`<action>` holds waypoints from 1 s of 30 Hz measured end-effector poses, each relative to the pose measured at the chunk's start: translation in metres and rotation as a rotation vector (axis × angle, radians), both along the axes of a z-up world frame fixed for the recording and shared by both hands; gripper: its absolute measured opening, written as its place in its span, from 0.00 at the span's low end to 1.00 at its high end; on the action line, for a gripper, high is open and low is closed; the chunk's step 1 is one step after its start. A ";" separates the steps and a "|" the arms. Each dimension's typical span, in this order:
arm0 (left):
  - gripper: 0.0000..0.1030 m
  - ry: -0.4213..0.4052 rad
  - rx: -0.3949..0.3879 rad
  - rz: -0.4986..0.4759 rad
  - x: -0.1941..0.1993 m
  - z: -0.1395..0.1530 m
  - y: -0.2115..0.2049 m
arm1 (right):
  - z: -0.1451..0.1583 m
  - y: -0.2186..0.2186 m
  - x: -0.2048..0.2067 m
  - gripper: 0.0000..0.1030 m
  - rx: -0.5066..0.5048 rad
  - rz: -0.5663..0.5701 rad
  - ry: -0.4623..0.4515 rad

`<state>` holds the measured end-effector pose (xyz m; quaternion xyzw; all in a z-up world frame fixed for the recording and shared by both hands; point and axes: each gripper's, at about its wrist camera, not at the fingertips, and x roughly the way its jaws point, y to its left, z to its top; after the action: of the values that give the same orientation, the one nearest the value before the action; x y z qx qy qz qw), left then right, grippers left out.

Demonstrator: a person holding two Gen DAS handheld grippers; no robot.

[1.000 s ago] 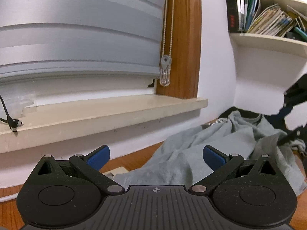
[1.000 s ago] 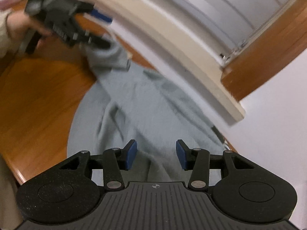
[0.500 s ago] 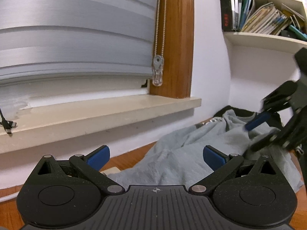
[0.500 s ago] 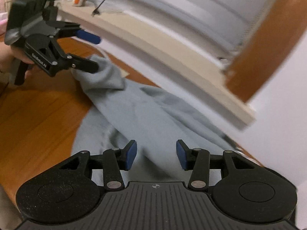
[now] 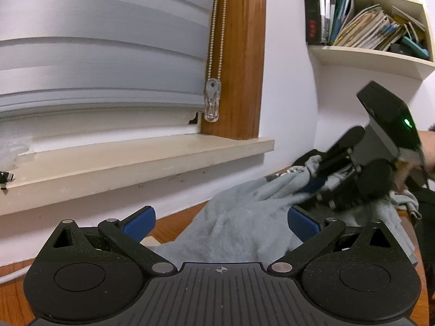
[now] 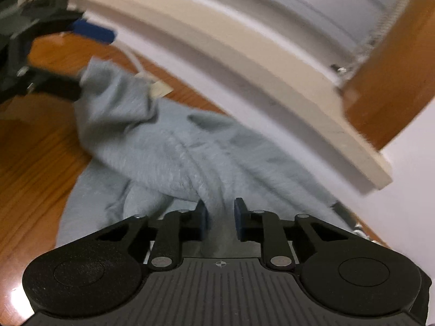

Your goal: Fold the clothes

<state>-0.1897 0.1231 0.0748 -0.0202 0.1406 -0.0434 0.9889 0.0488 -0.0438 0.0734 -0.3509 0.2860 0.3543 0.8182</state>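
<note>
A crumpled grey sweatshirt (image 5: 244, 212) lies on the wooden table (image 6: 35, 149) below the window sill. My left gripper (image 5: 220, 222) is open wide, and the near edge of the cloth sits low between its blue pads. In the right wrist view that left gripper (image 6: 84, 59) shows blurred at the upper left, by a raised corner of the sweatshirt (image 6: 152, 146). My right gripper (image 6: 220, 217) is shut on a bunched fold of the grey cloth. From the left wrist view the right gripper (image 5: 312, 179) pinches the far end of the garment, with a hand behind it.
A cream window sill (image 5: 130, 163) and white wall run close behind the table. A blind cord weight (image 5: 212, 100) hangs by the wooden frame. A bookshelf (image 5: 372, 57) is up at the right. Dark clothing (image 5: 310, 157) lies behind the sweatshirt. A white cable (image 6: 136, 62) lies near the wall.
My right gripper has closed from open onto a fold of the sweatshirt and come in toward the left gripper's view. The left gripper stays open in about the same place.
</note>
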 end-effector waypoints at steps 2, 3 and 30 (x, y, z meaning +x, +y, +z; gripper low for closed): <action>1.00 -0.001 0.004 -0.008 -0.001 0.001 -0.002 | 0.011 -0.008 0.004 0.06 0.025 -0.012 -0.023; 1.00 -0.001 0.006 -0.013 -0.001 0.001 -0.003 | 0.018 -0.013 0.006 0.04 0.048 -0.022 -0.038; 1.00 0.056 0.080 -0.110 0.004 -0.010 -0.036 | 0.053 -0.173 0.083 0.37 0.189 -0.491 -0.418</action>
<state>-0.1858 0.0875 0.0648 0.0260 0.1706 -0.0916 0.9807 0.1318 -0.2172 0.1268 -0.2591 0.1539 0.0921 0.9491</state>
